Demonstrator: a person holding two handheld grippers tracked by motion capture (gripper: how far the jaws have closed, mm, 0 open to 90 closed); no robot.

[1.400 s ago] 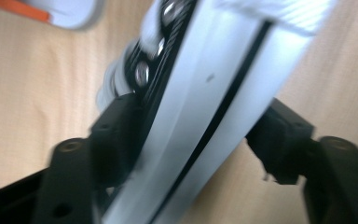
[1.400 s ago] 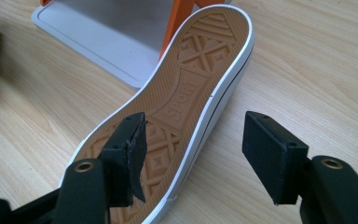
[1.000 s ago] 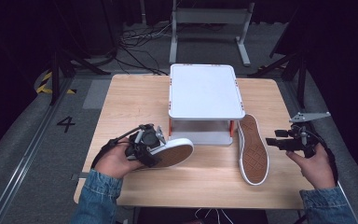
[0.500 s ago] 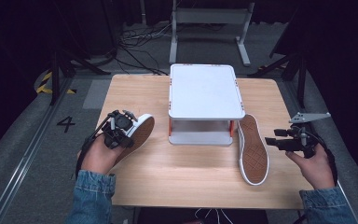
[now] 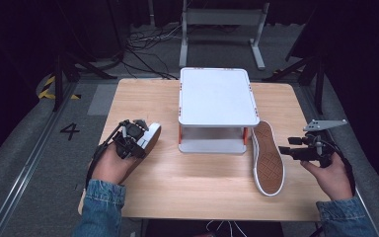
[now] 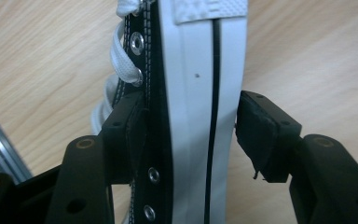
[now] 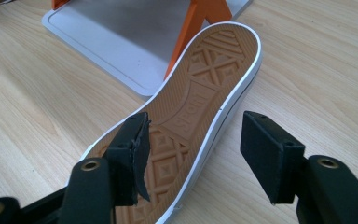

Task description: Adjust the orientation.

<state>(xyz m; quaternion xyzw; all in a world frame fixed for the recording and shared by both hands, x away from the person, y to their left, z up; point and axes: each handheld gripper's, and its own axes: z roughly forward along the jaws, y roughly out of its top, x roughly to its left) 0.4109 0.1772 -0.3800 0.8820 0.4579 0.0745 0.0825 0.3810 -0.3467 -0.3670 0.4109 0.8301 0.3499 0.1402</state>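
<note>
Moved since the earlier frames: left gripper (image 5: 137, 136) with its black-and-white sneaker (image 5: 149, 139), carried from lower centre, below the white shelf rack (image 5: 217, 96), to the left-centre table (image 5: 143, 94) edge; its jaws have just been opening, one pad against the upper, the other just clear of the sole. Right gripper (image 5: 288, 149), unmoved at right-centre: hand level, jaws wide apart and empty, beside the second sneaker (image 5: 267, 158) lying sole-up right of the rack.

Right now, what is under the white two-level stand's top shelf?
Under the white stand, a grey lower tray and orange posts show, with nothing visible on the tray's front; the top shelf covers its rear.
</note>
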